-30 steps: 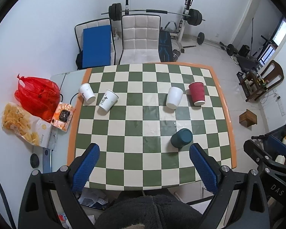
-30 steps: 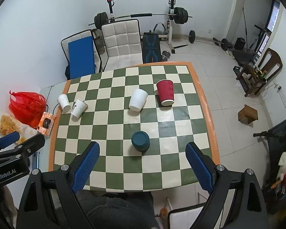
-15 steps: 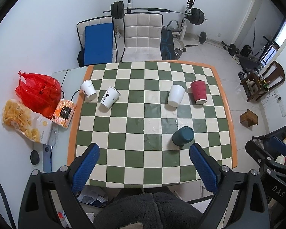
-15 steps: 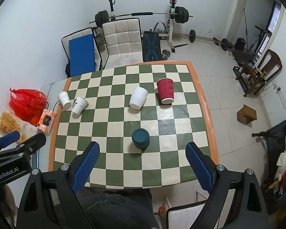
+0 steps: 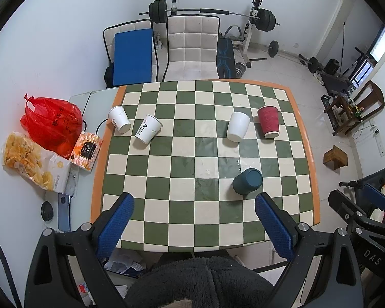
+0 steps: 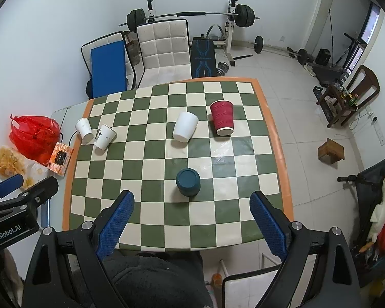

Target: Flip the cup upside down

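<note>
Several cups stand on the green-and-cream checkered table [image 5: 305, 138] [image 6: 274, 138], all base up. A dark teal cup [image 5: 247, 181] [image 6: 188, 181] is nearest. A plain white cup [image 5: 238, 126] [image 6: 185, 126] and a red ribbed cup [image 5: 268, 122] [image 6: 222, 117] stand behind it. Two white printed cups [image 5: 148, 128] [image 5: 119, 119] sit at the left edge, also in the right wrist view [image 6: 105, 136] [image 6: 84, 130]. My left gripper [image 5: 193, 211] and right gripper [image 6: 191, 209] are open, empty, high above the table's near edge.
Left of the table lie a red plastic bag [image 5: 51, 123], a snack bag [image 5: 30, 161] and an orange box [image 5: 86, 150]. White padded chairs [image 5: 192, 48] and a barbell rack [image 5: 254, 25] stand behind. A wooden stool [image 5: 335, 157] sits on the floor to the right.
Both grippers have risen and drawn back a little, so the table looks slightly smaller. The cups have not moved.
</note>
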Demonstrator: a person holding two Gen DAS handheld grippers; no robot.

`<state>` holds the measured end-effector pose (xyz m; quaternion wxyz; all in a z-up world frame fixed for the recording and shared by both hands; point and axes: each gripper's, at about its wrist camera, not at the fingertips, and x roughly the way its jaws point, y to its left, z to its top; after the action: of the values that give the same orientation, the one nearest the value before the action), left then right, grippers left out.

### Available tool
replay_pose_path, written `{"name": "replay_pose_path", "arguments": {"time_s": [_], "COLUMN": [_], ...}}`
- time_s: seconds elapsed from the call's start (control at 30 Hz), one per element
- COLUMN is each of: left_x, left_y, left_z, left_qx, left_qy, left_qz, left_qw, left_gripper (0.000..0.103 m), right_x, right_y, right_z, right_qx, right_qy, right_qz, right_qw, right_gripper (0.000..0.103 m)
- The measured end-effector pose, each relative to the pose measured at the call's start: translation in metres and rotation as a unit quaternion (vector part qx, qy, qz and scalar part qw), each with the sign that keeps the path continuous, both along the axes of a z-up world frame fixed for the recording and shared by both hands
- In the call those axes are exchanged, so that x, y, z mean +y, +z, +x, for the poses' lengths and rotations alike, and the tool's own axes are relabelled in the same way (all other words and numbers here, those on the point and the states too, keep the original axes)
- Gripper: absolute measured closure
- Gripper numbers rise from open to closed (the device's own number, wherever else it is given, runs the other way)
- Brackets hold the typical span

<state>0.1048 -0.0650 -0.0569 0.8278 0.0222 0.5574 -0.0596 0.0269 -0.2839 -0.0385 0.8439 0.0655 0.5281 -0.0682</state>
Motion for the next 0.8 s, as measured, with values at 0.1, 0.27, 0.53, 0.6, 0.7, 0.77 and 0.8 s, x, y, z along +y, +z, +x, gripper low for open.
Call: {"name": "replay_pose_path", "arguments": {"time_s": [0.1, 0.27, 0.53, 0.6, 0.7, 0.77, 0.8], "left_x": [0.000, 0.002, 0.005, 0.005, 0.004, 0.004, 0.004], "left_y": [-0.001, 0.001, 0.012, 0.014, 0.016, 0.018, 0.018], "left_z": [0.001, 0.003, 0.004, 0.004, 0.003, 0.002, 0.002], "left_qx": [-0.001, -0.006, -0.023, -0.026, -0.031, -0.034, -0.035], "left_qy": [0.000, -0.001, -0.004, -0.004, -0.006, -0.007, -0.007], "left_qz": [0.001, 0.003, 0.004, 0.003, 0.003, 0.003, 0.002], "left_qw": [1.0000, 1.0000, 0.9997, 0.9997, 0.9995, 0.9994, 0.9994], "left_gripper": [0.006, 0.006, 0.006, 0.006, 0.006, 0.006, 0.006], "right_x": [-0.001, -0.001, 0.004, 0.005, 0.006, 0.006, 0.007], "right_y": [-0.002, -0.002, 0.007, 0.010, 0.013, 0.015, 0.015], "right_z": [0.000, 0.001, -0.002, -0.003, -0.004, -0.004, -0.005], "right_qx": [0.002, 0.000, -0.015, -0.019, -0.022, -0.023, -0.023], "right_qy": [0.000, 0.001, 0.000, 0.000, 0.001, 0.002, 0.003], "right_qz": [0.002, 0.003, 0.002, 0.001, 0.000, -0.002, -0.002], "right_qw": [1.000, 1.000, 1.000, 1.000, 1.000, 1.000, 1.000], "right_gripper": [0.009, 0.009, 0.009, 0.009, 0.009, 0.009, 0.009]}}
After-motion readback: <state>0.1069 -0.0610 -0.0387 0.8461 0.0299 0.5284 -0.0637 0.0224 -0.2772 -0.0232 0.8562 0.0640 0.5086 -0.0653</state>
